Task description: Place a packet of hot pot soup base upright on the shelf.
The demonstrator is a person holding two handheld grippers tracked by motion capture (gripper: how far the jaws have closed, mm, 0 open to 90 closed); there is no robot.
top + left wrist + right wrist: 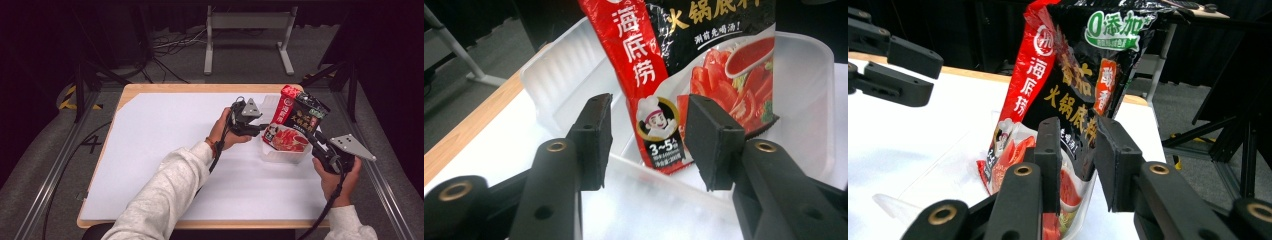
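Take the clear plastic tub (285, 154) on the right half of the white table cover (165, 145) as your landmark.

Your left gripper (261, 128) sits just left of the tub, its tips at the tub's left wall. In the left gripper view its two black pads (594, 140) stand apart with open air between them, and the red lower corner of the soup-base packet (704, 75) shows through that gap, beyond the pads and untouched by either. Those jaws are open and hold nothing.

The packet (296, 124) stands in the tub, its bottom edge down inside and its top leaning toward the far right, rising well above the tub's rim. It is red along its left side and black across the top, with a picture of tomato broth low on the front.

Your right gripper (314, 139) comes in from the tub's near right corner. In the right gripper view the packet's lower right part passes between its jaws, which are drawn in close on either side; whether the pads actually press the packet cannot be told from there.
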